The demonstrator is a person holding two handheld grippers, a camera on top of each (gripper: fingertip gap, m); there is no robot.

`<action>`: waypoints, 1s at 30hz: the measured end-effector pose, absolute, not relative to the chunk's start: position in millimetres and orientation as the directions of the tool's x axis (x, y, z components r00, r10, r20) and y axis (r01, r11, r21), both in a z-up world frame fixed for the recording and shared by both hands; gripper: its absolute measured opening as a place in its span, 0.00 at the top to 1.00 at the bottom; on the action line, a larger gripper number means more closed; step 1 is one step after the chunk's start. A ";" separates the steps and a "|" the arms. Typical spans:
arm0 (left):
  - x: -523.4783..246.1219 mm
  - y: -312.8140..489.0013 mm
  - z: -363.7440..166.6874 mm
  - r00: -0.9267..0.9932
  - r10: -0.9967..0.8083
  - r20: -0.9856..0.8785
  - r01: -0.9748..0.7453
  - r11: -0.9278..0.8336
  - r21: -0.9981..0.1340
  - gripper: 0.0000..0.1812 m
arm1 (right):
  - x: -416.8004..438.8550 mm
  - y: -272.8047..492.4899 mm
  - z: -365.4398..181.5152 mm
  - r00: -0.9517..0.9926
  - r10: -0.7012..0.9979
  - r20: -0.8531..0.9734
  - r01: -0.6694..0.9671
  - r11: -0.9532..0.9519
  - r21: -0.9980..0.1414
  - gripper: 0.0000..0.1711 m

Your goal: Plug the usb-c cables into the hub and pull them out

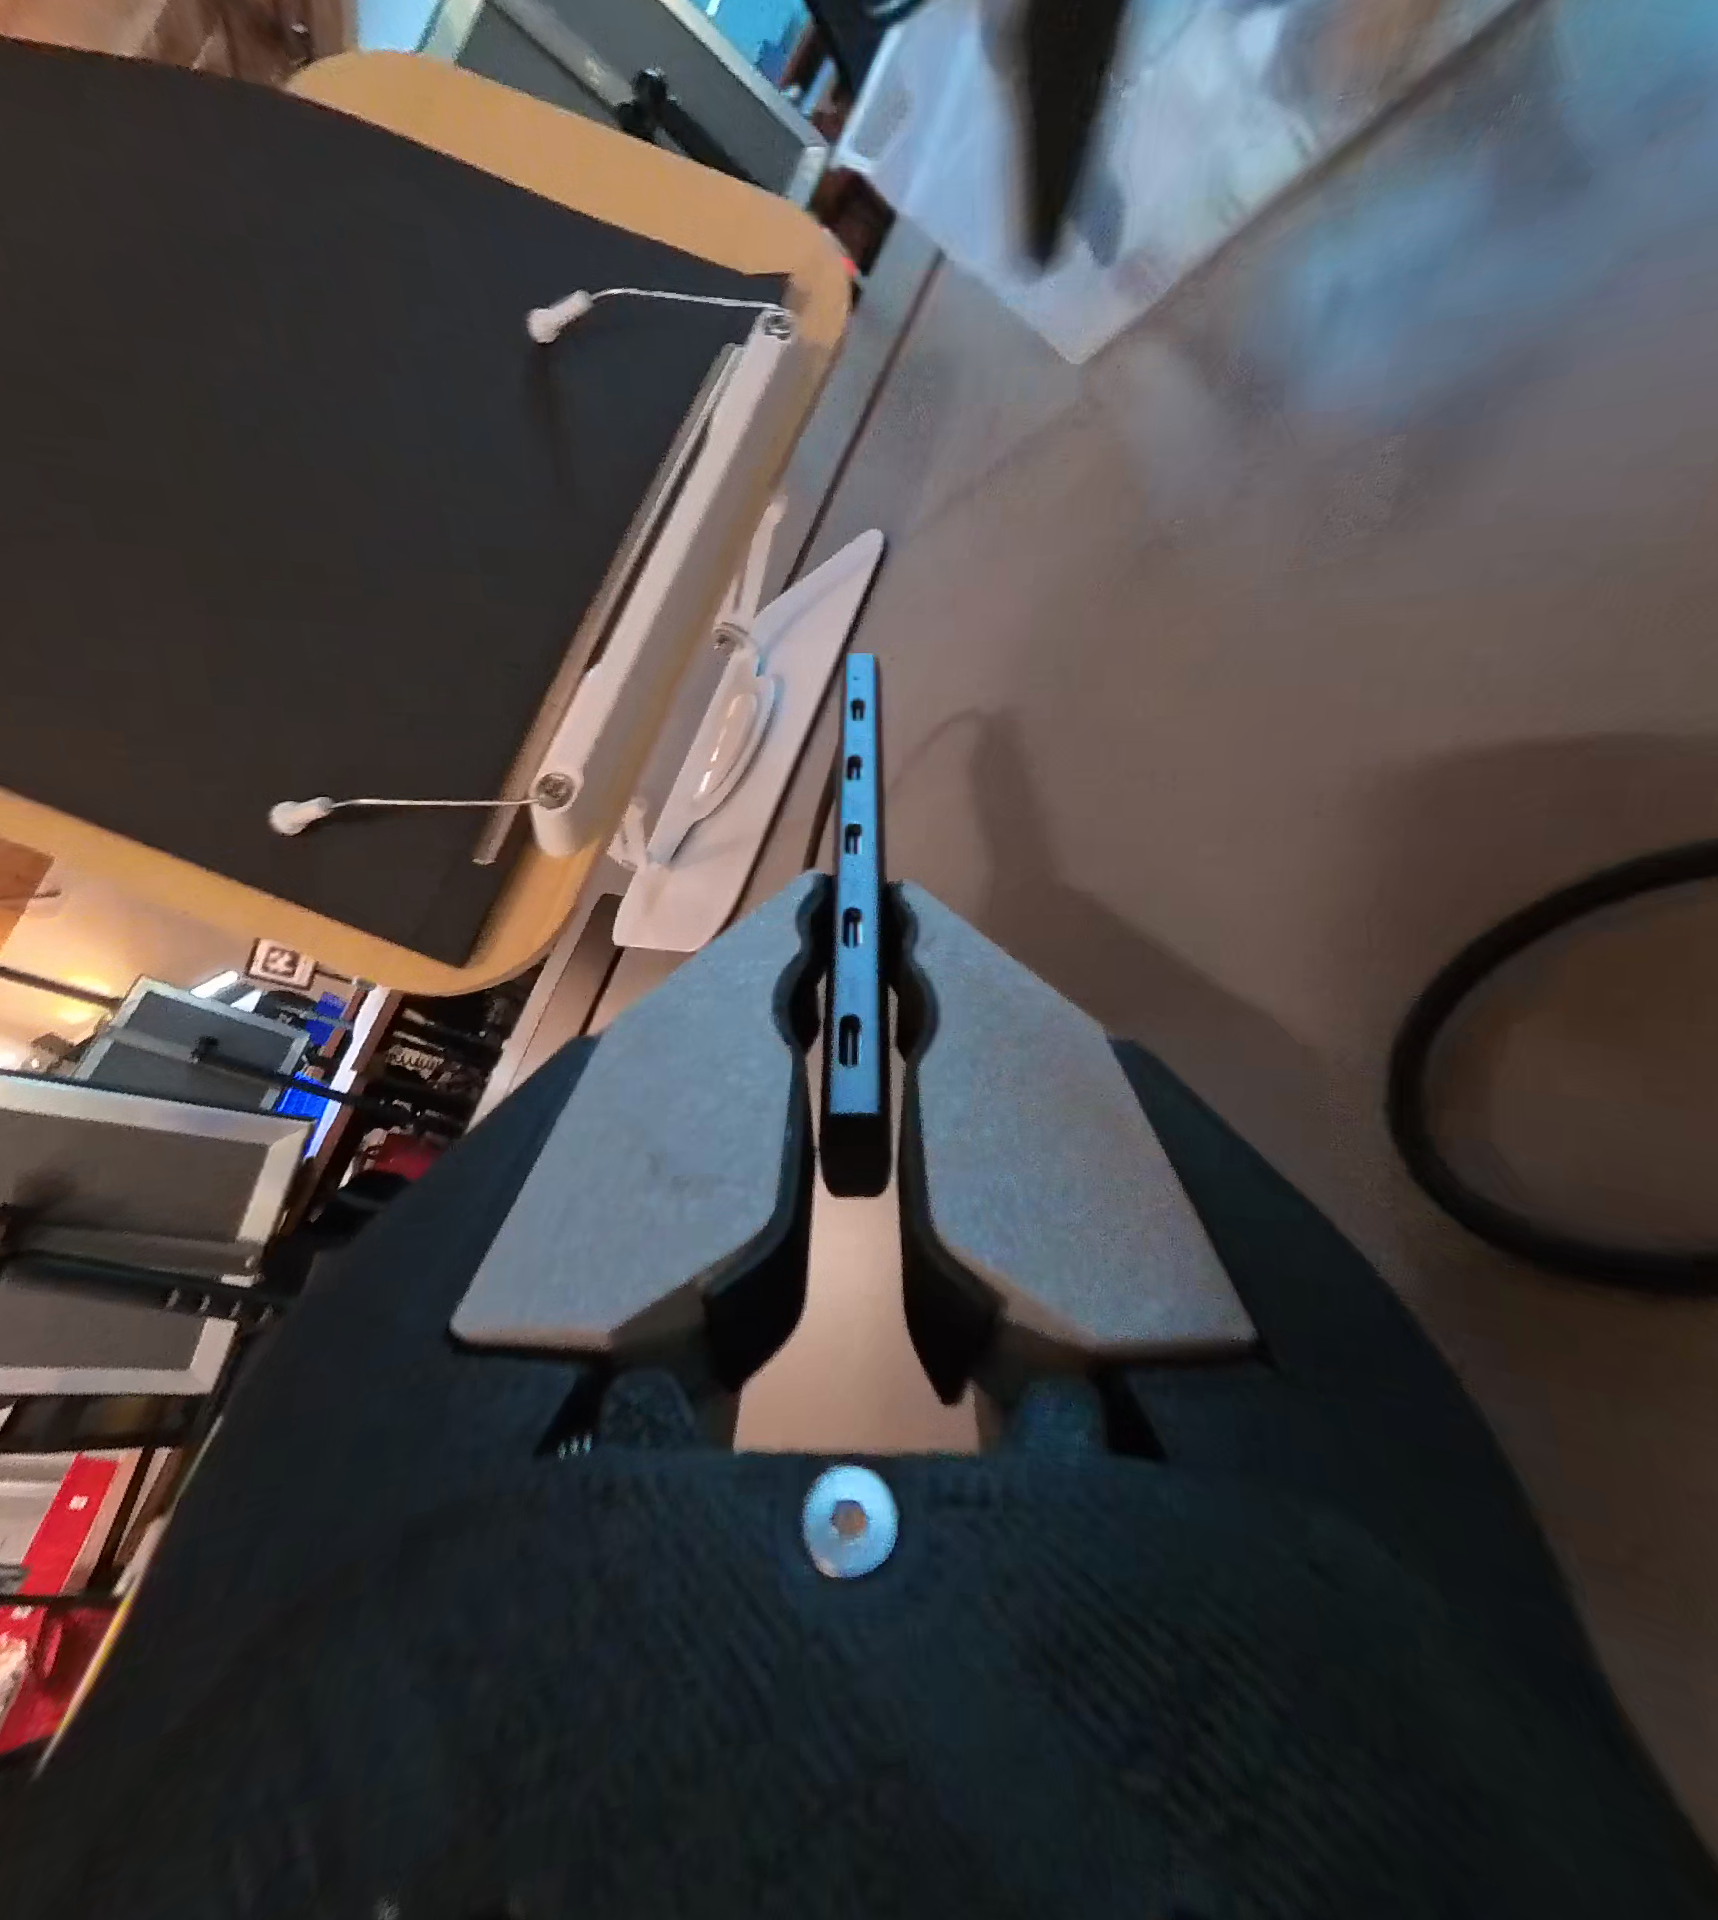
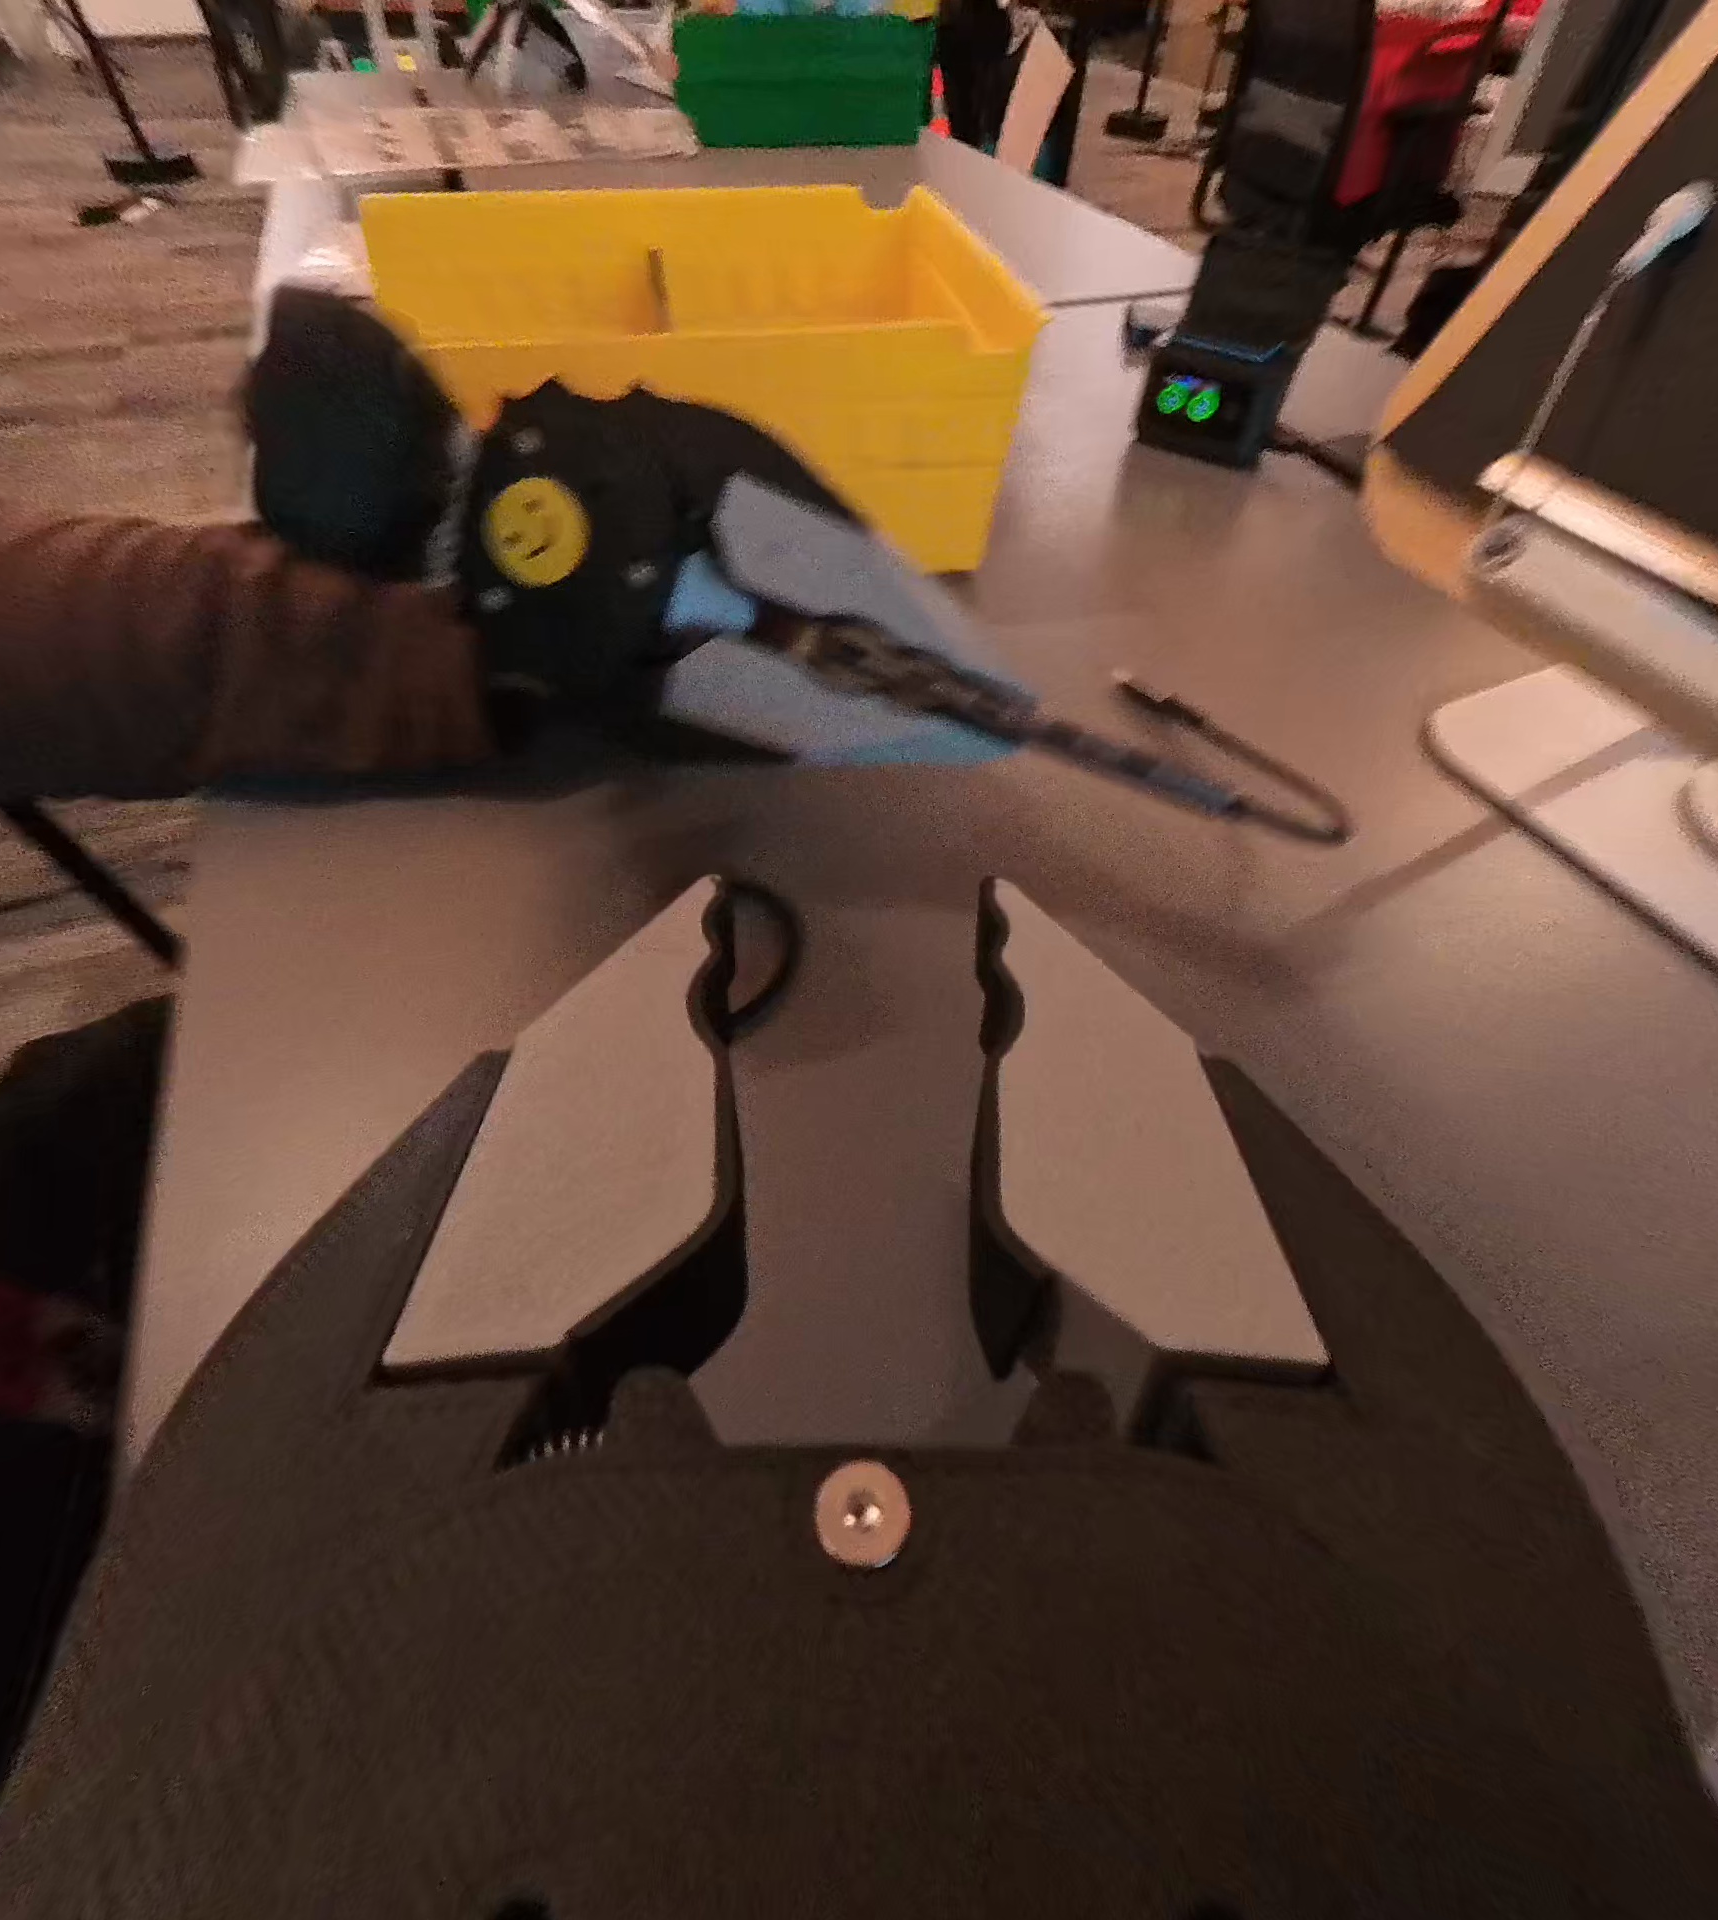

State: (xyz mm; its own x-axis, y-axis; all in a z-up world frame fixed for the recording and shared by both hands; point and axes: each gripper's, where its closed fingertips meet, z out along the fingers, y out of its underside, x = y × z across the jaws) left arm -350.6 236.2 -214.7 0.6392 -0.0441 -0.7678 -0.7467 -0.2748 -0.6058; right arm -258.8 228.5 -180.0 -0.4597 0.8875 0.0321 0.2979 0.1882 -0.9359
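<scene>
Left gripper [image 1: 857, 894]: fingers pinching the slim dark rectangular hub [image 1: 860, 831] by its flat faces, narrow port edge turned to the camera, far end reaching past the fingertips.
Hub ports: row of small slots, all empty in the left wrist view.
Right gripper [image 2: 850, 904]: fingers spread, nothing between them, low over the grey worktop [image 2: 1457, 1039].
Thin black usb-c cable [image 2: 1239, 758]: loose on the worktop just beyond the hub's tip, plug end free; a second black loop [image 2: 767, 961] beside the right fingertips.
Progress: judged early, hub lifted and steadied, no plug seated, all plugging and pulling left.
Edges: worktop's left border near the right gripper; white stand base [image 2: 1561, 748] and tilted dark board [image 1: 263, 468] crowd the right side.
Open room: bare worktop between both grippers; tall yellow plastic bin [image 2: 730, 343] behind.
</scene>
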 end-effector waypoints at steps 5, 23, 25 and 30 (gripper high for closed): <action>-356.0 239.9 -205.8 0.660 -0.006 -0.751 -0.724 -0.273 -0.634 0.96 | -189.1 196.5 -223.4 -0.426 0.899 -0.104 0.523 0.151 -0.839 0.53; -346.2 236.7 -196.1 0.606 -0.013 -0.795 -0.770 -0.258 -0.583 0.96 | -127.0 219.9 -224.1 -0.266 0.962 0.069 0.827 0.264 -0.496 0.95; -348.7 236.4 -194.4 0.615 -0.003 -0.789 -0.762 -0.261 -0.593 0.96 | -115.2 236.0 -188.4 -0.257 0.959 0.117 0.874 0.282 -0.395 0.95; -351.1 236.6 -203.8 0.609 -0.040 -0.793 -0.765 -0.294 -0.573 0.96 | -121.2 254.3 -115.2 -0.302 0.917 0.260 0.936 0.336 -0.101 1.00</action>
State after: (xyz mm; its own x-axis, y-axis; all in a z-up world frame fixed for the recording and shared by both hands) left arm -351.1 236.6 -203.8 0.6085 -0.0398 -0.7925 -0.7651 -0.2943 -0.5727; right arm -121.2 254.3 -115.2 -0.3015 0.9175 0.2596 0.9364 0.3362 -0.1006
